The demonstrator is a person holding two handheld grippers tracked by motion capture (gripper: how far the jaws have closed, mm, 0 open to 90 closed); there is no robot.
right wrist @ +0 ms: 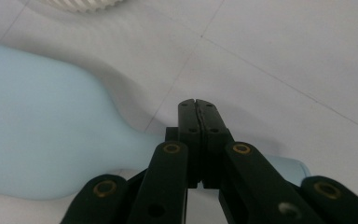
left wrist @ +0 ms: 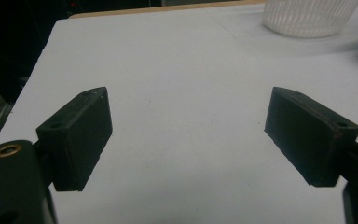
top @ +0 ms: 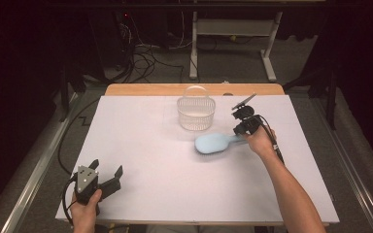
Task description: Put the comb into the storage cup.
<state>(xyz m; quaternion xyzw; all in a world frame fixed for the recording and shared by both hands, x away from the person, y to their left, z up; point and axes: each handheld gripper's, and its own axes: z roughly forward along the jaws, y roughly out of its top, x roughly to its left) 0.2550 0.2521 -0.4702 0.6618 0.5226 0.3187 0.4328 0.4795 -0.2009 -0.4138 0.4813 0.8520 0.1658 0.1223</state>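
high view: a person sat at a white table point(top: 141, 145). the right gripper point(top: 241, 130) rested at the handle of a light blue hairbrush point(top: 213, 142), which lay flat just in front of a clear plastic basket point(top: 195, 112). the left gripper point(top: 108, 180) rested near the table's front left, well apart from both.

left gripper view: its jaws stood wide open with nothing between them, above bare table; the basket point(left wrist: 310, 16) sat far off.

right gripper view: the jaws were pressed fully together, and the hairbrush handle point(right wrist: 286, 164) passed beneath them, so they probably gripped nothing. lifting now would likely leave the brush behind or nudge it sideways.
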